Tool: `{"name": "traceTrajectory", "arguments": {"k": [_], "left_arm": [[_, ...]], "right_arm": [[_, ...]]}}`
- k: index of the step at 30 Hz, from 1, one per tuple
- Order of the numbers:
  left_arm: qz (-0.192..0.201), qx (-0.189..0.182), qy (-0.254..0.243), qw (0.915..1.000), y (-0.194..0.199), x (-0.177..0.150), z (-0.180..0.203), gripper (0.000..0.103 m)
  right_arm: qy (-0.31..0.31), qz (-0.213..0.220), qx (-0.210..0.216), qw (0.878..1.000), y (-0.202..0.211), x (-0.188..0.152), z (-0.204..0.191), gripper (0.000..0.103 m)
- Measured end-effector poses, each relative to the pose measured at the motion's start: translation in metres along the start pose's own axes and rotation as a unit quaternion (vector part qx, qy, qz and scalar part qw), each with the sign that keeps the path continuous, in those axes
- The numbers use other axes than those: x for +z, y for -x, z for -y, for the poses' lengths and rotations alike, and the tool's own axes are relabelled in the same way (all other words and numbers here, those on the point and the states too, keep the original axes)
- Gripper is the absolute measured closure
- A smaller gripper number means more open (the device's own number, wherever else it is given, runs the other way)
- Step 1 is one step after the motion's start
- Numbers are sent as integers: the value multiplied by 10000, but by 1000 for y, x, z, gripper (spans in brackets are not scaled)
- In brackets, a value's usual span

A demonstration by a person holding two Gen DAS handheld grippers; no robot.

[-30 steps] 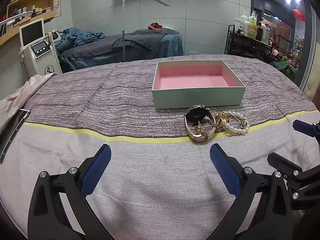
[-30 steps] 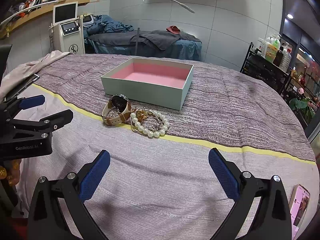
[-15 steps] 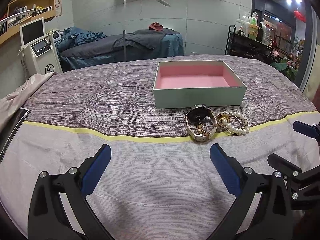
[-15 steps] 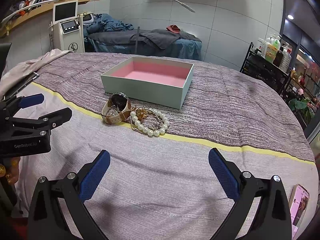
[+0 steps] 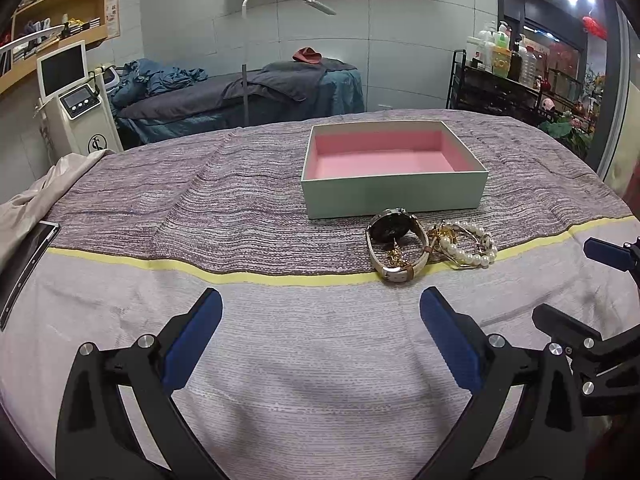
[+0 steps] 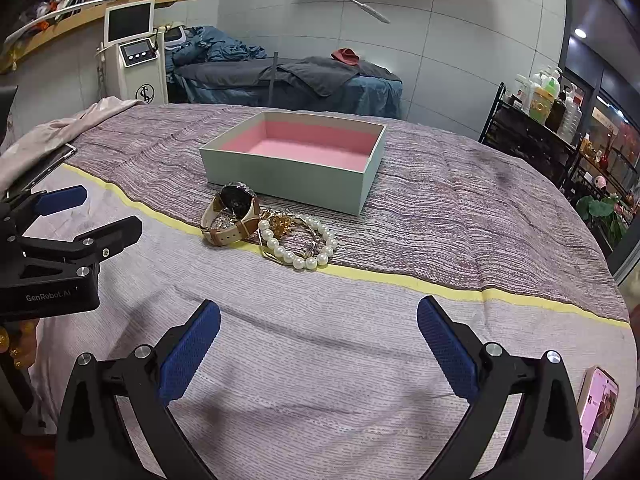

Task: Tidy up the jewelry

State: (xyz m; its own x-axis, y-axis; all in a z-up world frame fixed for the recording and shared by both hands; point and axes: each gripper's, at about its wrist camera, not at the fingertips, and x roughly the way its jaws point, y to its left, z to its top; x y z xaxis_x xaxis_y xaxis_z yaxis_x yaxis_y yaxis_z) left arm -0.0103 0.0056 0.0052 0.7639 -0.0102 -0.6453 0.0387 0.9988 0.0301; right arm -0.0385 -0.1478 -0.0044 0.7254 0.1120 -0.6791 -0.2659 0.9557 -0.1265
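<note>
While both hand-held grippers, left (image 5: 320, 320) and right (image 6: 318, 328), are hovering released, I'm seeing the watch (image 5: 394, 246) possibly touching the box (image 5: 394, 196) edge.

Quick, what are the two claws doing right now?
Left claw: open, holding nothing.
Right claw: open, holding nothing.
</note>
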Motion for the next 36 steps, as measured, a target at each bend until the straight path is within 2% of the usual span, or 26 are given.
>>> {"name": "traceTrajectory", "arguments": {"k": [18,32,36], "left_arm": [[115,5,55,9999,4,-1,-2,5],[78,-7,33,10000,3,-1,-1,5],[-40,-82,0,10000,-3,1,-2,5]], "right_arm": [[-40,31,12,10000,2,0,4,6],[-22,-37,-14,10000,0,-1,4,6],[59,-142,3,9999,-5,1,6,6]]}}
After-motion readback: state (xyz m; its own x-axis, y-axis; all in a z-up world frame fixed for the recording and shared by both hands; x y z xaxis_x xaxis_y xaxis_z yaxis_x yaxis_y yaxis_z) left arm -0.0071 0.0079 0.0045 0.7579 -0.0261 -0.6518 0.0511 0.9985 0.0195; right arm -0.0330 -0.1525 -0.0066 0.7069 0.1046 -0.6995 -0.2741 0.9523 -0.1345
